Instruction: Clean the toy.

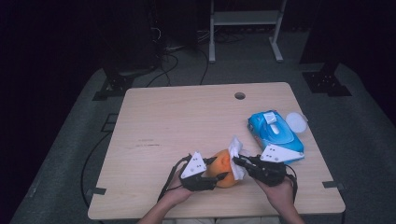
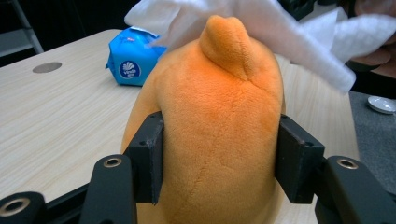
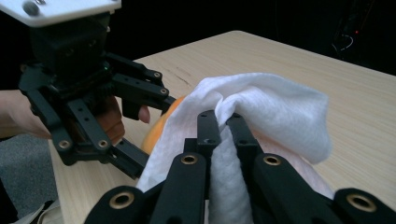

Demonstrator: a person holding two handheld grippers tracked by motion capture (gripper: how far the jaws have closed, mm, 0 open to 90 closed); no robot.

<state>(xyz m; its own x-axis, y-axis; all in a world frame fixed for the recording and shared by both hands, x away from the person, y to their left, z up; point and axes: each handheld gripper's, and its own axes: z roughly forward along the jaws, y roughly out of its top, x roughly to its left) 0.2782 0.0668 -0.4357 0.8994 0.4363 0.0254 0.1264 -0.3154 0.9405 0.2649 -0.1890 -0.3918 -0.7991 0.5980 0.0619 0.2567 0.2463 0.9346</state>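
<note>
An orange plush toy (image 1: pixel 224 169) sits near the table's (image 1: pixel 177 126) front edge, at about 6 o'clock. The left gripper (image 2: pixel 219 158) clamps it, one pad on each flank. The right gripper (image 3: pixel 223 122) is clenched on a white wipe (image 3: pixel 275 109) draped over the toy's top. A blue wipes pack (image 1: pixel 275 133) lies at 3 o'clock.
</note>
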